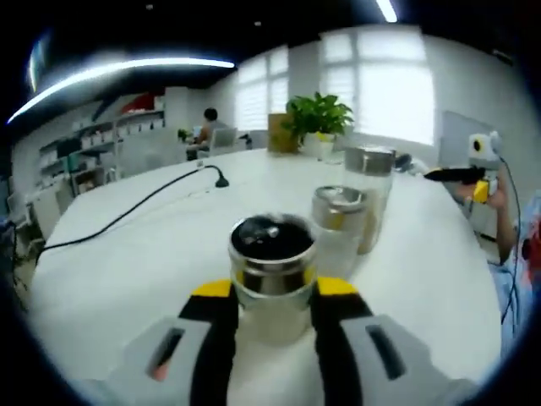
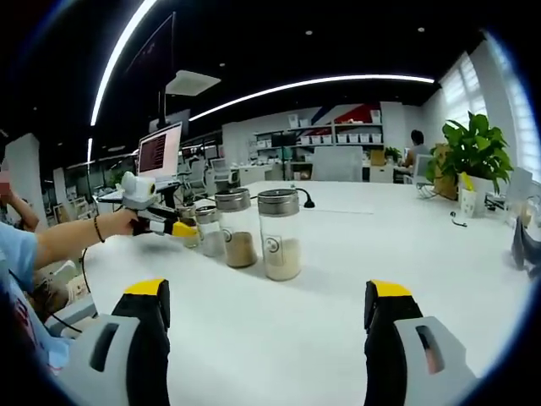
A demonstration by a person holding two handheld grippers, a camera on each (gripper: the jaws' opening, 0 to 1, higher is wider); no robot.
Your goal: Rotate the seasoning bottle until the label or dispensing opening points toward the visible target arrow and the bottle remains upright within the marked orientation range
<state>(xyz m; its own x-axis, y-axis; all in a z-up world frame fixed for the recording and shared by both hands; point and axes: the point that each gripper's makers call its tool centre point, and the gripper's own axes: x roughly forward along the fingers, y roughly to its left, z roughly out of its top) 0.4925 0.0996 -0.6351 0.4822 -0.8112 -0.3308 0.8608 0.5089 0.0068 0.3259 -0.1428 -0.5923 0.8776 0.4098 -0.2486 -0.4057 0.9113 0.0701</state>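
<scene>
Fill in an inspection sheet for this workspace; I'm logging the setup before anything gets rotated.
Surface: white table, bare around the bottles.
Job's things: three seasoning bottles in a row, all upright: nearest bottle, middle bottle, far bottle. No target arrow or marked range visible.
Clutter: potted plant at the table's far edge.
Grippers: left gripper with its jaws on either side of the nearest bottle, seemingly closed on it; right gripper open, holding nothing, apart from the bottles.
Cables: black cable across the table.
Surroundings: office with shelves, a monitor, windows, and a seated person in the background.
</scene>
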